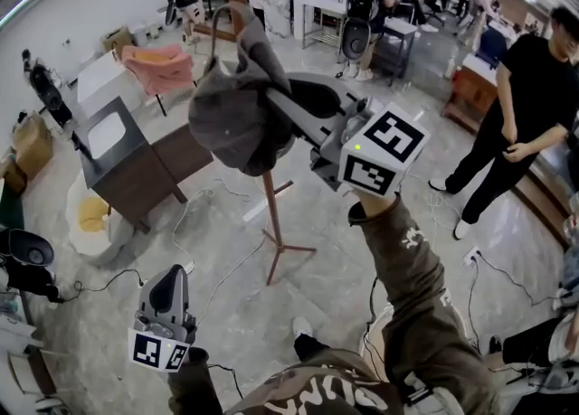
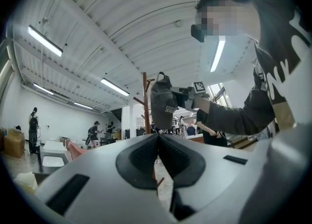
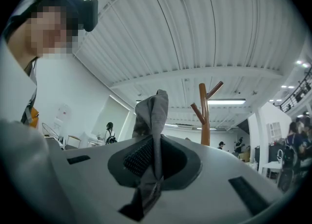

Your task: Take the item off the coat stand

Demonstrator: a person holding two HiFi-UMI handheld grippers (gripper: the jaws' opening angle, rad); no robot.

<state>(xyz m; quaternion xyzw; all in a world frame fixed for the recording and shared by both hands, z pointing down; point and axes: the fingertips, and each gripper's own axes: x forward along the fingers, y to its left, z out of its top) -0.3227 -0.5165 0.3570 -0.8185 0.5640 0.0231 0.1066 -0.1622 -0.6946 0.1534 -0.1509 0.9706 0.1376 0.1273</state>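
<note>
Grey cap (image 1: pixel 237 119): pinched by a fold of its fabric in my right gripper (image 3: pixel 155 151), jaws clamped tight on the cloth. It is held high beside the top of the wooden coat stand (image 1: pixel 270 214) (the right gripper view shows a gap between cap and pole). My left gripper (image 2: pixel 158 140) is low, jaws together, nothing between them.
</note>
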